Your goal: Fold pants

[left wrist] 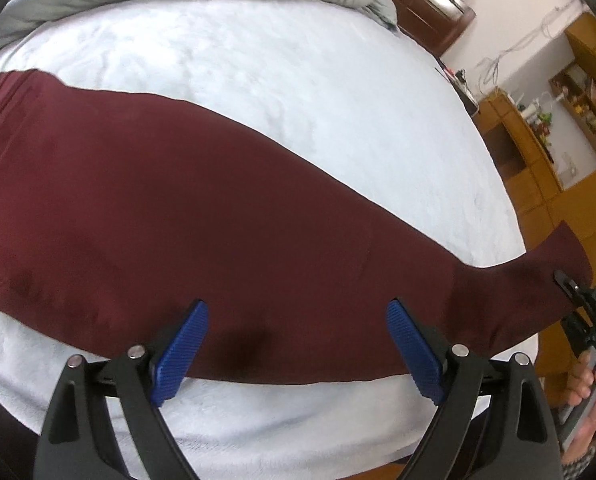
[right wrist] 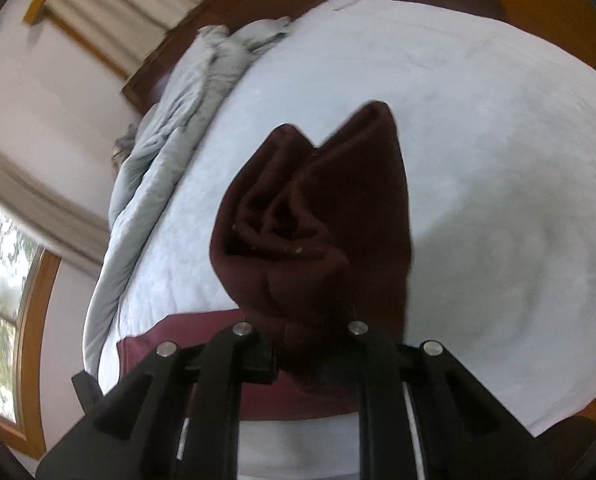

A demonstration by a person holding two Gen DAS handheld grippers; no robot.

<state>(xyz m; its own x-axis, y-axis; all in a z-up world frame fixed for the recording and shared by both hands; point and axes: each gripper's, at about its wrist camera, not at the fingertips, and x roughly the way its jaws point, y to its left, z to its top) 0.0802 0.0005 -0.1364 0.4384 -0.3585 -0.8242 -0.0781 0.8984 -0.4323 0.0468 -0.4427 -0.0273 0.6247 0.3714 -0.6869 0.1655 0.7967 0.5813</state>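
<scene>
Soft, limp maroon knit pants (left wrist: pixel 177 200) drape on the white bed (left wrist: pixel 257 80). My right gripper (right wrist: pixel 302 320) is clenched on the cuff at 3 o'clock; my left gripper (left wrist: pixel 298 344) is released. Next hold: the waistband, 9 o'clock.

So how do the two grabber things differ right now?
The left gripper has its blue pads spread wide with nothing between them, poised above the maroon pants. The right gripper is shut on the pants' leg end, lifting it off the bed, its pads buried in bunched cloth. Both are black two-finger tools pointing down at the bed.
</scene>
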